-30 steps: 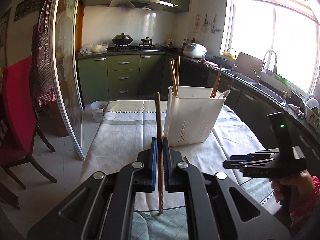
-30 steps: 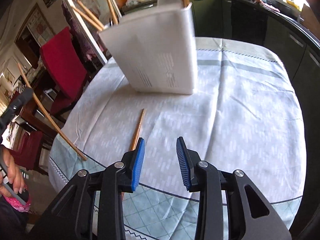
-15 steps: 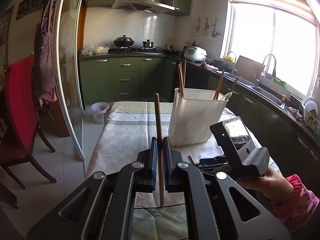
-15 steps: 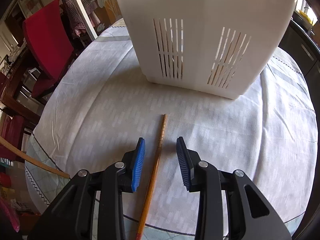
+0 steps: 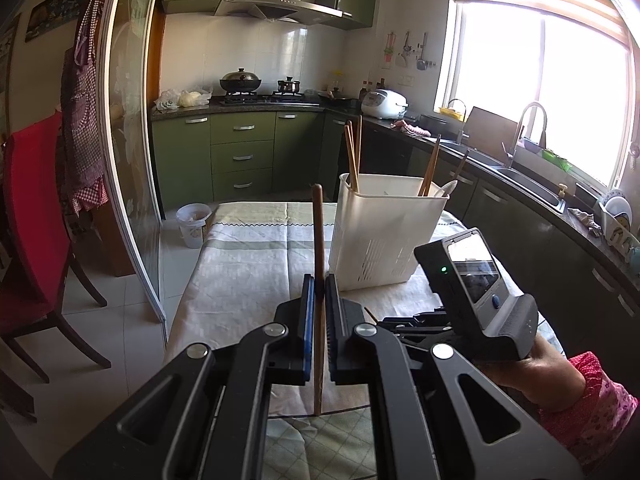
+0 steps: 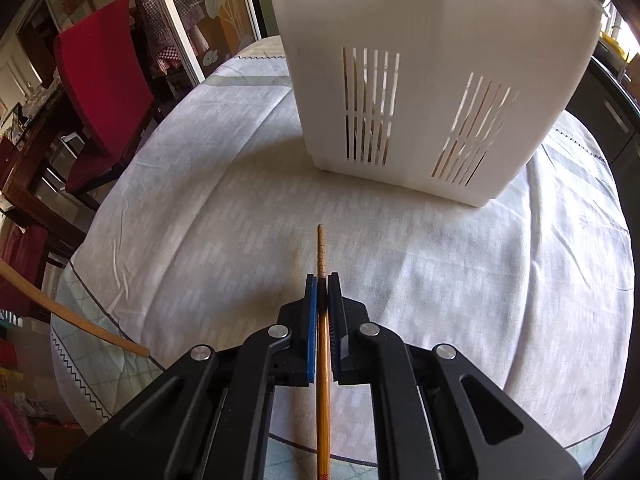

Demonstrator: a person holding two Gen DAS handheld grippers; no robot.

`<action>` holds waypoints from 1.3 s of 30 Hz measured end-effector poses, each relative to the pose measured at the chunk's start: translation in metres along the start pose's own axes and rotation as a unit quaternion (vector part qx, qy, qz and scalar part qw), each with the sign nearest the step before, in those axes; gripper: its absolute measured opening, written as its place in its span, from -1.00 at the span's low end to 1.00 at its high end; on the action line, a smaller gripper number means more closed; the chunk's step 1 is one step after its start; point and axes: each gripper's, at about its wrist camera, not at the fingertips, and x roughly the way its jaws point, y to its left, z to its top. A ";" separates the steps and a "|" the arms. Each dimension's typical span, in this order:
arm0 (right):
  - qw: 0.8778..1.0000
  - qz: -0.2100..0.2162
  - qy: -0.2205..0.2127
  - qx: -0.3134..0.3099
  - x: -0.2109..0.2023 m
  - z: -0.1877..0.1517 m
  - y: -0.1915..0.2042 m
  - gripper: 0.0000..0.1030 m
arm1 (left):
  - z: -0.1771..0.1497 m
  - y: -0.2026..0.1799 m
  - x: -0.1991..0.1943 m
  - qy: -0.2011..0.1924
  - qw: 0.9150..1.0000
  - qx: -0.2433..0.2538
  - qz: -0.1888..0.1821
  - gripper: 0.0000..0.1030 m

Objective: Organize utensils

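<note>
My left gripper (image 5: pixel 319 285) is shut on a dark brown chopstick (image 5: pixel 318 240) that stands upright between its blue pads, above the table's near end. Beyond it stands a white slotted utensil holder (image 5: pixel 380 236) with several chopsticks leaning inside. My right gripper (image 6: pixel 322 280) points down at the tablecloth and is shut on an orange-brown chopstick (image 6: pixel 321 252) lying on the cloth, its tip toward the white holder (image 6: pixel 432 80). In the left wrist view the right gripper's body (image 5: pixel 476 300) shows low on the right, held by a hand in a pink sleeve.
A pale tablecloth (image 6: pixel 200 220) covers the round table (image 5: pixel 248 264). A red chair (image 6: pixel 104 76) stands to the left, a glass sliding door (image 5: pixel 132 140) beyond it. Green kitchen cabinets and a counter with a sink (image 5: pixel 532 188) run behind and to the right.
The right gripper came down toward the holder, over the chopstick on the cloth, and its jaws closed on it. The left gripper and its chopstick kept still.
</note>
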 end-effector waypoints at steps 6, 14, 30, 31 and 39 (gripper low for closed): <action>0.997 0.032 -0.066 0.016 -0.062 -0.002 -0.014 -0.88 | 0.003 -0.004 -0.001 -0.002 1.000 0.005 -0.001 -0.90; 0.990 0.041 -0.138 0.012 -0.133 -0.022 -0.023 -0.88 | 0.006 -0.009 -0.003 -0.007 1.000 0.010 -0.002 -0.92; 0.984 0.063 -0.163 0.018 -0.177 -0.047 -0.046 -0.88 | 0.008 0.046 0.153 0.225 0.966 -0.113 0.052 -0.23; 0.984 0.064 -0.163 0.019 -0.178 -0.048 -0.048 -0.88 | 0.006 0.050 0.167 0.240 0.962 -0.118 0.059 -0.24; 0.983 0.067 -0.168 0.030 -0.182 -0.051 -0.062 -0.88 | 0.005 0.062 0.225 0.268 0.950 -0.125 0.101 -0.51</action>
